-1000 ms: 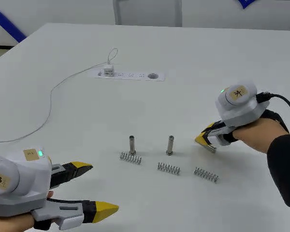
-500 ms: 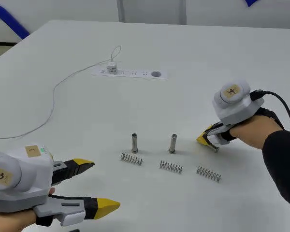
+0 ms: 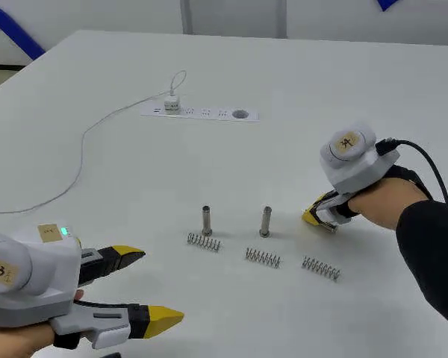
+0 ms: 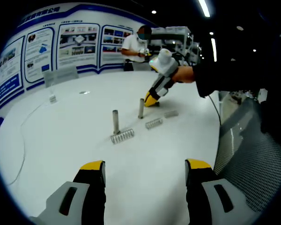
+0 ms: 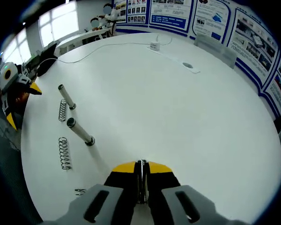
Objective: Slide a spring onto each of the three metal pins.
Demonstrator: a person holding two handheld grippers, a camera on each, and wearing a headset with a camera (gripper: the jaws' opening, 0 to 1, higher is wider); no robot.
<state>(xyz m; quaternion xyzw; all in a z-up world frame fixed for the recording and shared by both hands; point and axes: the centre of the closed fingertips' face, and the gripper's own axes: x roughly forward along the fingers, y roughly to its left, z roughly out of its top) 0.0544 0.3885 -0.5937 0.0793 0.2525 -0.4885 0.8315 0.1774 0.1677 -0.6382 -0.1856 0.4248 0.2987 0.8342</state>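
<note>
Two metal pins stand upright on the white table. In front of them three springs lie in a row. My right gripper is down at the table just right of the second pin, shut on a third metal pin that lies along its jaws. My left gripper hovers open at the near left with nothing between its yellow-tipped fingers. The left gripper view looks along the open jaws at the pins and the springs.
A white power strip with a plugged-in charger lies at the back of the table. Its thin cable loops off to the left. Bare table lies between the power strip and the pins.
The right gripper has edged slightly left toward the standing pins, still holding its pin. The left gripper stays where it was, open.
</note>
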